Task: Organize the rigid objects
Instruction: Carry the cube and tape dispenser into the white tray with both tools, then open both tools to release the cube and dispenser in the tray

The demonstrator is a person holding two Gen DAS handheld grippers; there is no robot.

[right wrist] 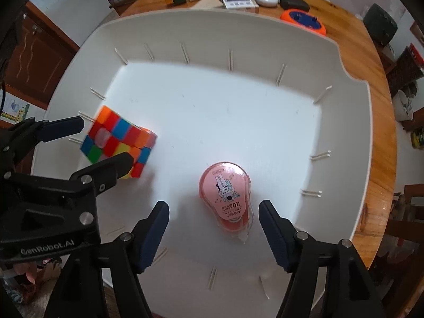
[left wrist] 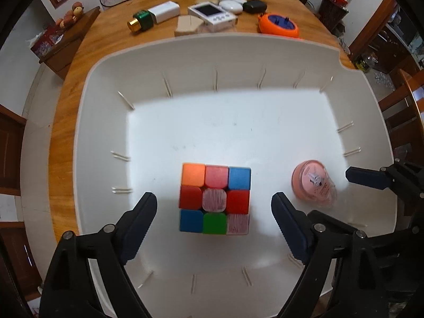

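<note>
A colourful puzzle cube lies on the floor of a large white bin. My left gripper is open above it, fingers apart on either side, not touching. A pink correction-tape dispenser lies in the same bin, to the right of the cube. My right gripper is open above it, empty. The dispenser also shows in the left wrist view, and the cube in the right wrist view. The left gripper's fingers flank the cube there.
On the wooden table behind the bin lie a green-and-gold bottle, a white power bank, a white handheld device, a wooden block, a white pebble-shaped case, a black case and an orange-and-blue tape measure.
</note>
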